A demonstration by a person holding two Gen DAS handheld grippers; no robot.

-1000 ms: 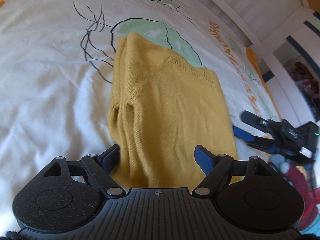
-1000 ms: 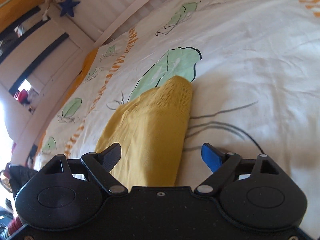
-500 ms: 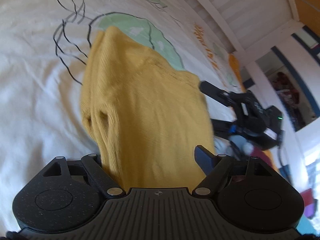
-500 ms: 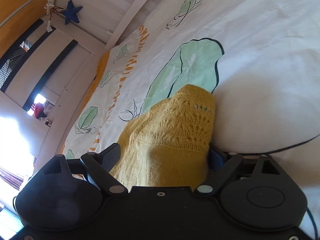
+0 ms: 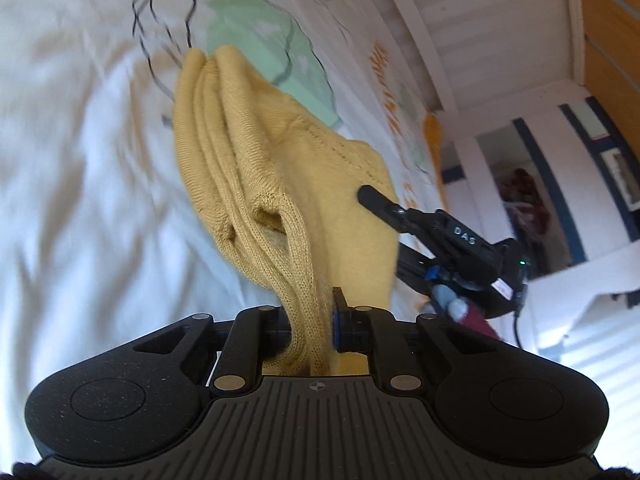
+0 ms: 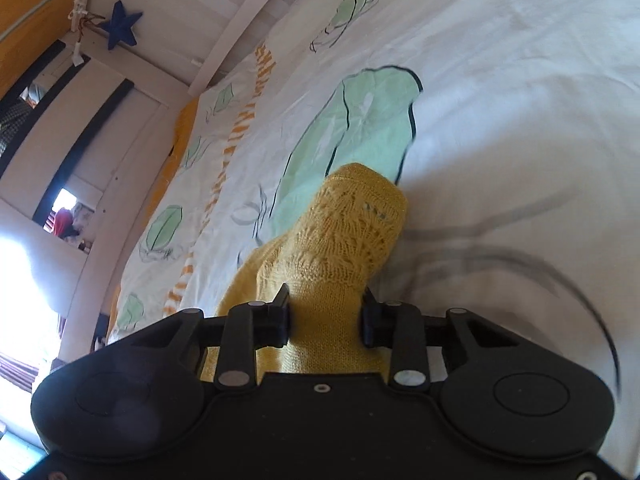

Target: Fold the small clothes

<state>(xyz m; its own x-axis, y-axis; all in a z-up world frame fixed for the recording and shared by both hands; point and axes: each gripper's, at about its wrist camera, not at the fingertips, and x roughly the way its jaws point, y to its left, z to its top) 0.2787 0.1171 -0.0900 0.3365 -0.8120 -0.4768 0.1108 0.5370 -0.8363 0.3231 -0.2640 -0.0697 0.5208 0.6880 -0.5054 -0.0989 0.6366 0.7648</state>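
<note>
A small yellow knitted sweater (image 5: 280, 168) is lifted off the white printed bed cover (image 5: 80, 200). My left gripper (image 5: 314, 320) is shut on a bunched edge of it, and the fabric hangs forward in folds. My right gripper (image 6: 325, 314) is shut on the lacy-patterned end of the same sweater (image 6: 344, 236). The right gripper also shows in the left wrist view (image 5: 440, 236) at the sweater's right edge, its far finger hidden behind the cloth.
The bed cover (image 6: 500, 120) has green leaf prints, black line drawings and orange stripes. A white slatted bed rail (image 6: 224, 32) runs along the far side, with a blue star (image 6: 120, 30) hung above. White posts and a wooden wall (image 5: 608, 40) stand at the right.
Both grippers went from open around the sweater's near edge to shut on it. The sweater has been raised off the cover and bunched, with the grippers drawn closer together.
</note>
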